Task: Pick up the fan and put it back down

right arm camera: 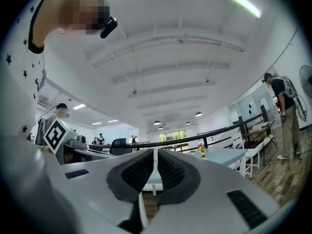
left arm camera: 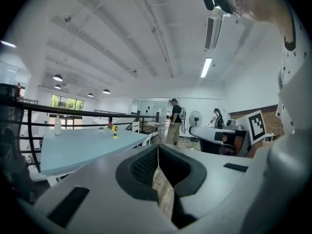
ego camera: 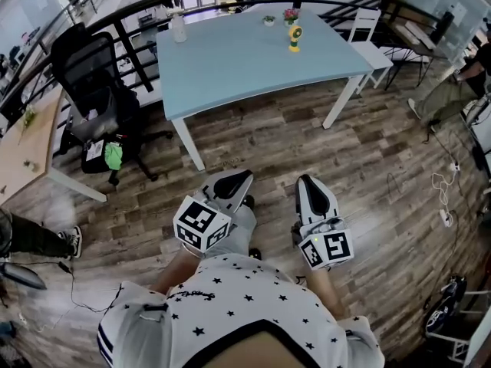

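- Table (ego camera: 253,60): light blue, well ahead of me across the wood floor. Both tongs are well short of its near edge.
- Chair (ego camera: 92,75): black office chair just left of the table. I judge that drifting left on the approach could snag it.
- Left gripper (ego camera: 236,181) and right gripper (ego camera: 305,182): each has its jaws together with nothing between them.
- Fan (ego camera: 294,37): small, yellow and upright on the table's far right part, untouched. A flower pot (ego camera: 290,14) stands just behind it.
- Risk: I judge the fan light and top-heavy. If the jaws arrive closed, or open late, the tips could tip it into the flower pot.
- Risk: a grip on the fan's head rather than its stem could let it swing on the lift.
- Views: only the head view shows where the fan sits on the tabletop. Only the gripper views show the pads meeting, and in them the fan (left arm camera: 115,130) (right arm camera: 202,151) appears in low profile.
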Tool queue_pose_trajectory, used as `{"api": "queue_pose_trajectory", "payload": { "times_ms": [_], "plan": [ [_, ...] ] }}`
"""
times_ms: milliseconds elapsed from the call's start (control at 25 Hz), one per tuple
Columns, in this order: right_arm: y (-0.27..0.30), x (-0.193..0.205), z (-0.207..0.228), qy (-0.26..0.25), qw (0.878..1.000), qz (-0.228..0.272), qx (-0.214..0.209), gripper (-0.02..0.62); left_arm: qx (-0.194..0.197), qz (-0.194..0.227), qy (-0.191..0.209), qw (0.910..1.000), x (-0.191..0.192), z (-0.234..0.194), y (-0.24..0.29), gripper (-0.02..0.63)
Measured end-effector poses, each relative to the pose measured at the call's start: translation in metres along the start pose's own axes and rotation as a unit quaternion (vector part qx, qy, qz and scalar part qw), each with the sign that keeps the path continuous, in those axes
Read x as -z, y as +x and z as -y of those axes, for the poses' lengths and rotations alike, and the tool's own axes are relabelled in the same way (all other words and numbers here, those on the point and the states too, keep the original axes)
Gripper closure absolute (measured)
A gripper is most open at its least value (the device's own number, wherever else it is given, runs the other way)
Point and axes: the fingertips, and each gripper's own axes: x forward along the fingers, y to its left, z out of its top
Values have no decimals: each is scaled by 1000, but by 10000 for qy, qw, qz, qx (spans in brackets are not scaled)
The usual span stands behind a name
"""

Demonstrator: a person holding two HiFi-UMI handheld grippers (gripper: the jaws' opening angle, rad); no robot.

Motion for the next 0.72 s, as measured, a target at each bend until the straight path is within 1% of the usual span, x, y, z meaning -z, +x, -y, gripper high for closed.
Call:
{"api": "queue_pose_trajectory", "payload": {
  "times_ms": [320, 520, 720],
  "plan": [
    [4, -3, 47, -59, 9989, -45, 467, 571, 473, 66, 77, 9988, -12, -1, 55, 577],
    [16, -2, 72, 8, 9980, -75, 628, 561, 678, 25, 81, 9977, -15, -7, 87, 577],
    [43, -5, 95, 55, 9975, -78, 706, 554, 782, 49, 83, 9969, -26, -28, 116, 577]
  ]
}}
